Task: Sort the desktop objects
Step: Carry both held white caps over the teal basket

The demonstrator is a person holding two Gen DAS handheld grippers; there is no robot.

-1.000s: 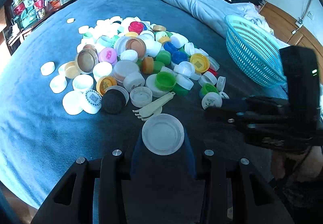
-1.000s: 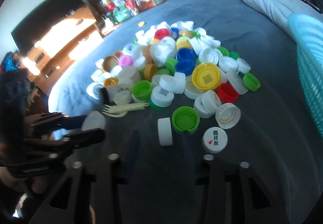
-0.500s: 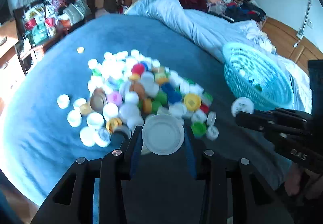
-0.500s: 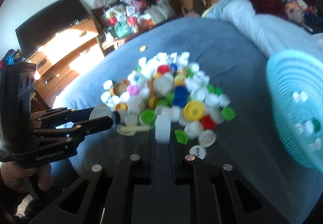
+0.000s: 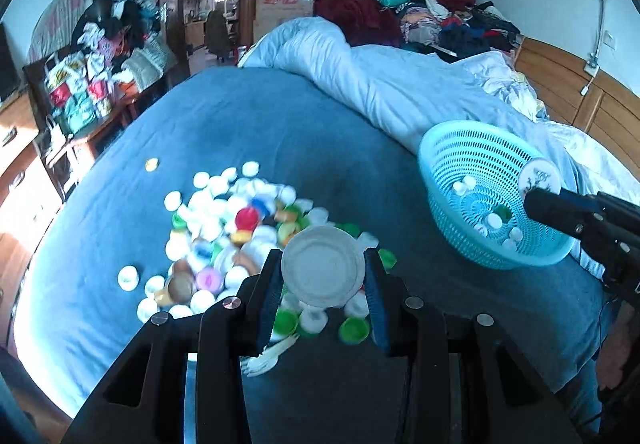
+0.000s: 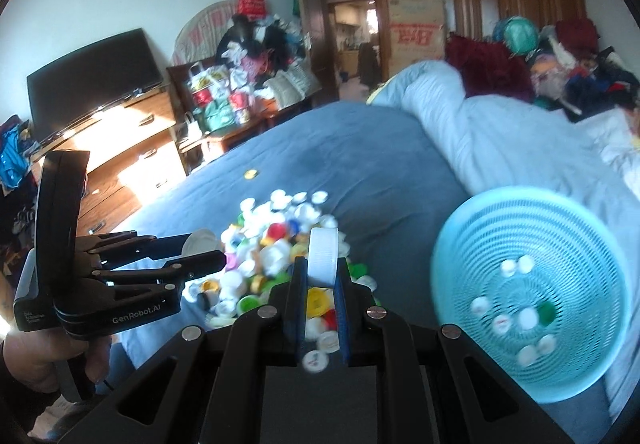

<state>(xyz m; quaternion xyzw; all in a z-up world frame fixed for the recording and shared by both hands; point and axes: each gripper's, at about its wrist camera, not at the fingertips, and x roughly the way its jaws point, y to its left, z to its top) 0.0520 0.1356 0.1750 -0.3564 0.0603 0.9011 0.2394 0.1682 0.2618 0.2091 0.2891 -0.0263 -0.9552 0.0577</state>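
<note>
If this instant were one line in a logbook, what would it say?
stage: carrying to basket | left gripper: shut on wide white lid | right gripper: shut on white cap | pile of caps: on blue bedspread

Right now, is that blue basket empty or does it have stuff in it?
Not empty. The blue basket holds a handful of caps, mostly white caps plus one green cap; most of its mesh bottom shows bare.

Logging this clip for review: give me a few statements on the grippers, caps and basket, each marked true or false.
1. The left gripper clamps a wide white lid. True.
2. The right gripper is open with nothing in it. False: it pinches a white cap edge-on.
3. The blue basket already holds several caps. True.
4. The basket contains only green caps. False: most are white, one is green.
5. The cap pile lies on a blue blanket. True.
</note>
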